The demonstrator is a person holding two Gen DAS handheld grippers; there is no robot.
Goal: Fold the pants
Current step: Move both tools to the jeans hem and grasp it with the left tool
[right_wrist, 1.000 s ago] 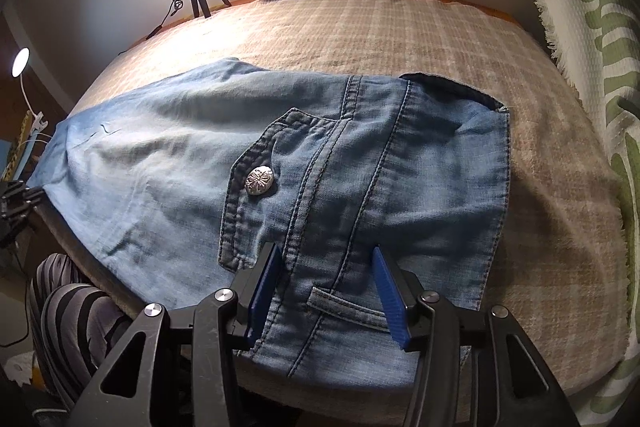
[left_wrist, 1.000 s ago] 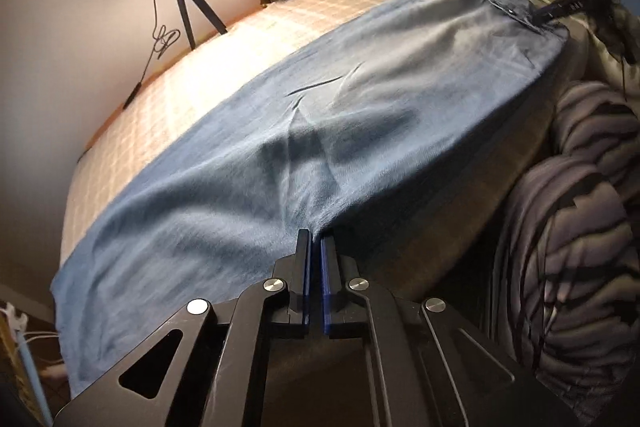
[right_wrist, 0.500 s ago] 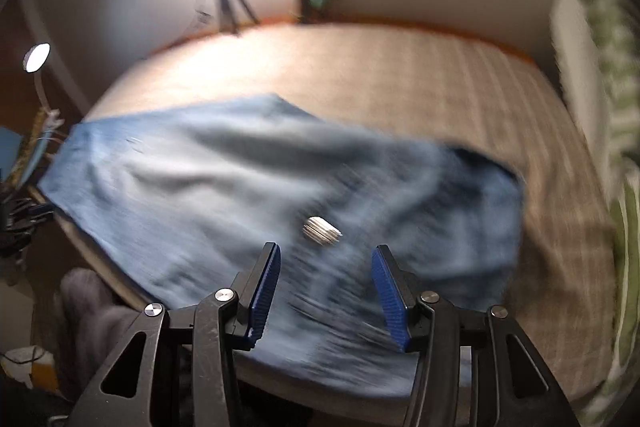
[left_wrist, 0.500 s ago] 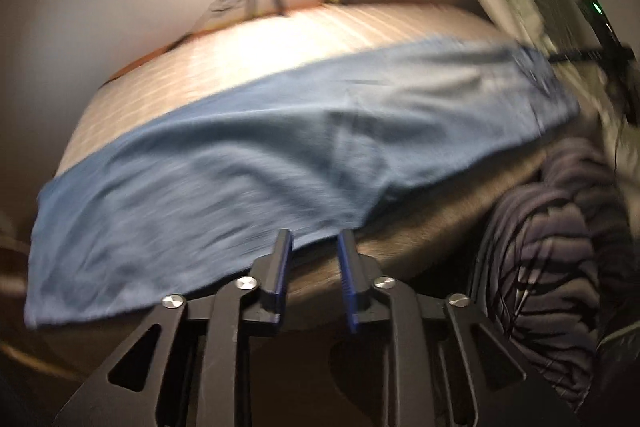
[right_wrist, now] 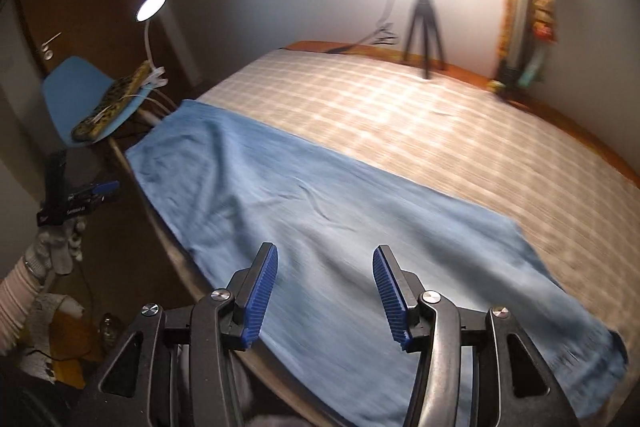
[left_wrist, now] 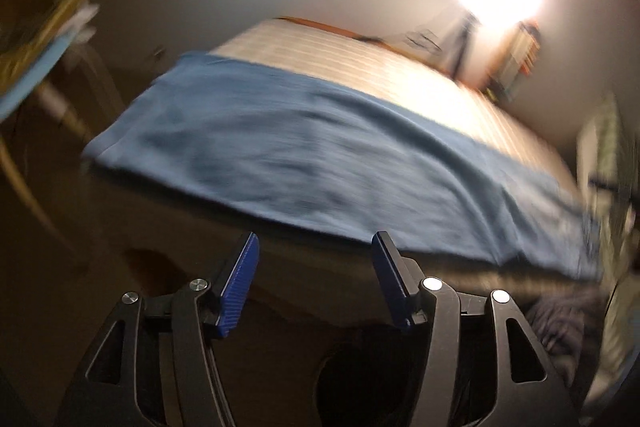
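Blue denim pants (right_wrist: 320, 211) lie flat and long along the near edge of the plaid bed (right_wrist: 440, 123). They also show, blurred, in the left wrist view (left_wrist: 300, 163). My left gripper (left_wrist: 316, 251) is open and empty, off the bed's near edge, just below the pants' edge. My right gripper (right_wrist: 324, 263) is open and empty, above the middle of the pants. In the right wrist view the waist end (right_wrist: 592, 359) is at the right and the leg ends (right_wrist: 176, 131) at the far left.
A ring light on a tripod (right_wrist: 420, 27) stands at the bed's far edge. A blue chair (right_wrist: 88, 95) with a clip lamp (right_wrist: 152, 7) is left of the bed. The other gripper (right_wrist: 76, 203) shows at the far left.
The left gripper has let go of the pants' edge, opened and swung towards the leg end. The right gripper has stayed open and pulled back from the waist towards the middle.
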